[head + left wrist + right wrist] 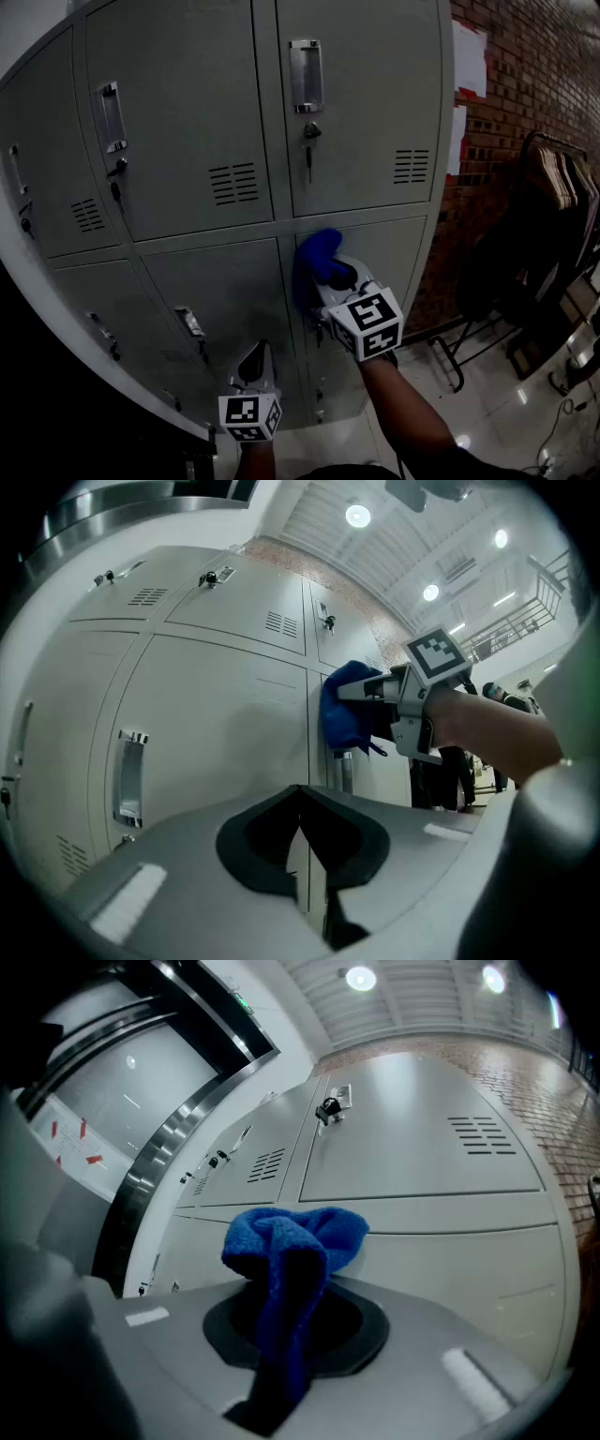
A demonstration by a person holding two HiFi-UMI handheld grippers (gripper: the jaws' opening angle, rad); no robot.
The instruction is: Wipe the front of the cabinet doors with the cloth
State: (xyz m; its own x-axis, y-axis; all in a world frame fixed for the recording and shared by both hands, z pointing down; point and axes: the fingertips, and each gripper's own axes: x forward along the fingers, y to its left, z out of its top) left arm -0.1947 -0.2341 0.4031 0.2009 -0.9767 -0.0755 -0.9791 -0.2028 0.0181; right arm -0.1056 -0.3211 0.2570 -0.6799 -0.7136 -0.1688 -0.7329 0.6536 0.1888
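Observation:
A grey metal locker cabinet [234,112] fills the head view, with two rows of doors. My right gripper [330,277] is shut on a blue cloth [314,258] and presses it against the lower right door [394,253], near that door's left edge. The same blue cloth [291,1251] bunches up between the jaws in the right gripper view. My left gripper [253,364] hangs lower and to the left, in front of the lower middle door [225,291], jaws shut with nothing between them. In the left gripper view the blue cloth [345,710] and right gripper [370,694] show against the door.
Each door has a metal pull handle [306,77] with a key lock [310,131] and vent slots [411,166]. A brick wall [525,84] stands to the right. A rack of dark clothes [553,206] on a metal stand sits on the glossy floor [487,403].

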